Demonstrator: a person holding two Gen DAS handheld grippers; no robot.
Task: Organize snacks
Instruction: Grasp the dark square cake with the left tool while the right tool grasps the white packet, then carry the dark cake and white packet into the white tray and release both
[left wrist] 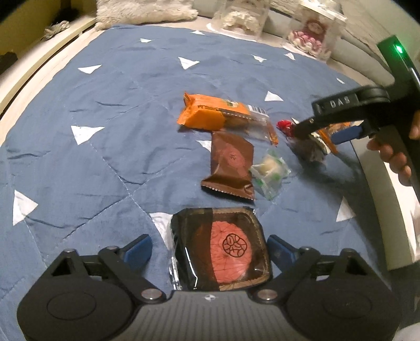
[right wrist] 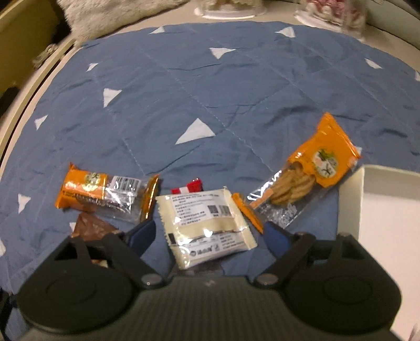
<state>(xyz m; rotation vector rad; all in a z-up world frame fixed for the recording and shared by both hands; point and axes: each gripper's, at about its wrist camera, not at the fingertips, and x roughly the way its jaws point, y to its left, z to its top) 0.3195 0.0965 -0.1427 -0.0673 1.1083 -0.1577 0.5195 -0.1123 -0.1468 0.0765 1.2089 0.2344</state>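
Snack packets lie on a blue quilt. My left gripper (left wrist: 210, 248) is open around a dark packet with a red disc (left wrist: 223, 251), fingers apart from its sides. Beyond it lie a brown packet (left wrist: 231, 168), a clear green-white sweet (left wrist: 269, 171) and an orange biscuit packet (left wrist: 218, 114). My right gripper (right wrist: 210, 233) is open over a white packet (right wrist: 207, 225). Around it are an orange packet (right wrist: 105, 194), a red sweet (right wrist: 193, 186) and an orange cookie packet (right wrist: 312, 170) leaning on a white tray (right wrist: 367, 183). The right gripper also shows in the left wrist view (left wrist: 338, 126).
The blue quilt with white triangles (left wrist: 105, 131) covers the surface. A furry cushion (left wrist: 141, 10) and clear boxes with dolls (left wrist: 312, 34) stand at the far edge. The white tray sits at the right side of the quilt.
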